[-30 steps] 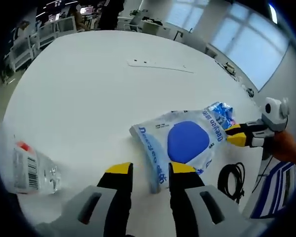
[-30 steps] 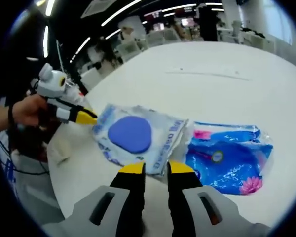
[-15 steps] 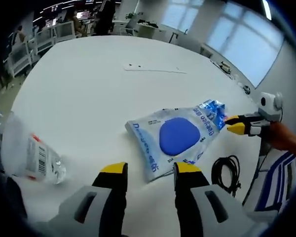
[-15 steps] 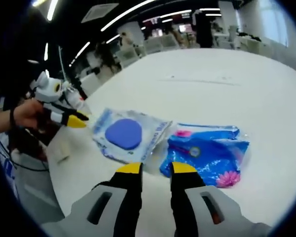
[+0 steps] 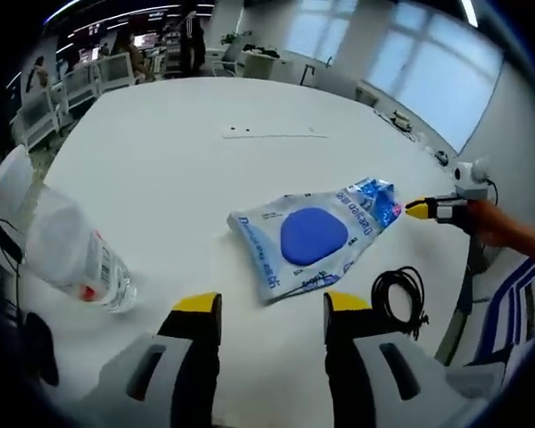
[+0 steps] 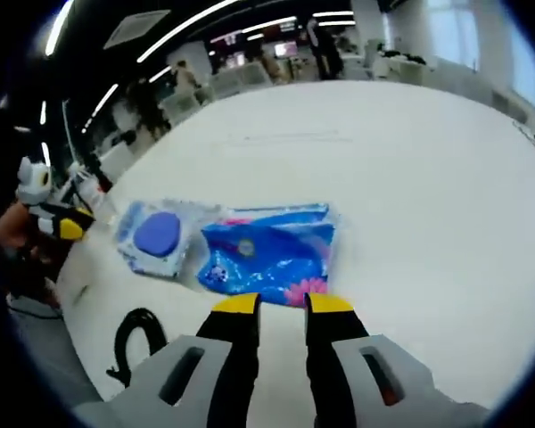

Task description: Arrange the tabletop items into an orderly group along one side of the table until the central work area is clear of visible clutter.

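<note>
Right claw (image 6: pixel 274 305) nearly pressed together, holding nothing, directly before the blue flowered packet (image 6: pixel 266 252), long axis crosswise, beside white blue-disc pouch (image 5: pixel 310 239). Left claw (image 5: pixel 272 305) spread, empty. Plastic bottle (image 5: pixel 67 250) lying left on counter (image 5: pixel 160 160).

Two packets (image 6: pixel 267 254) (image 5: pixel 312 239), bottle (image 5: pixel 71 259) lying flat

Ahead of the left gripper (image 5: pixel 266 314) the white table (image 5: pixel 178 169) lies bare beyond the pouch (image 5: pixel 310 239). A bottle (image 5: pixel 71 259) lies on one side, a cable (image 5: pixel 397 299) on the other, apparently at the table's edge.
</note>
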A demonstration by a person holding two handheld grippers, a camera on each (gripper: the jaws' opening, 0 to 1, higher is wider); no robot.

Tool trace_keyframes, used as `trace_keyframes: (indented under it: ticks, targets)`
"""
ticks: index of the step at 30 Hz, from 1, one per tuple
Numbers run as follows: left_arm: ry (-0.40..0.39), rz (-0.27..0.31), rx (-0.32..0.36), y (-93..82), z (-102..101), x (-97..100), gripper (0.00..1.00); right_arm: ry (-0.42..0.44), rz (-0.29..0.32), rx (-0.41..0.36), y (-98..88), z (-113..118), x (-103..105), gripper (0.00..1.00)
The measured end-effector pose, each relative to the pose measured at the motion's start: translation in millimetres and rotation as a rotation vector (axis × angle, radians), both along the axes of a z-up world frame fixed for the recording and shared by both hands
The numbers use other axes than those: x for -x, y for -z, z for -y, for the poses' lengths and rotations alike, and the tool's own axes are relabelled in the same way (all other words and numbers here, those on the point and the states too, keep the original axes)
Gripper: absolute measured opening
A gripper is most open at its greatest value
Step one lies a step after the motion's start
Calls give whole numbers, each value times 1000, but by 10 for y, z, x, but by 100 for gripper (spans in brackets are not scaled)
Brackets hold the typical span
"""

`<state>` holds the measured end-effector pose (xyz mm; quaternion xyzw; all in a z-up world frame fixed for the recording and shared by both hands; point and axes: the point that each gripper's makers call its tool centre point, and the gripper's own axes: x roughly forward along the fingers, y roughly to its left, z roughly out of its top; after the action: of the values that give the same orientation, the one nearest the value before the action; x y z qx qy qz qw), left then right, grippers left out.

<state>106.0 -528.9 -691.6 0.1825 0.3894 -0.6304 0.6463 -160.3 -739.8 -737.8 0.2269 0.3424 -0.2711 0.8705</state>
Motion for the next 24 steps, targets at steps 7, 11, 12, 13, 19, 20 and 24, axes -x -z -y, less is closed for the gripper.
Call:
trace_keyframes:
  ticks: [7,11,12,13,19,20,24]
  targets:
    - [4,10,43,-241,-179,93,50,69,11,-12,38,184,52,18]
    - [0,17,58,-313,-309,135,50,87,14,-23,65,271,34,18]
    - [-6,18,62,-329,-348,143,51,89,15,-24,68,285,25,18]
    - [-9,18,64,-341,-373,152,51,90,16,-26,72,297,16,18]
    - [-5,41,78,-421,-519,202,52,86,8,-42,142,315,-56,14]
    - [-7,42,79,-430,-539,204,53,90,10,-46,148,308,-64,14]
    - [-10,50,83,-456,-629,195,55,85,9,-50,173,284,-109,12]
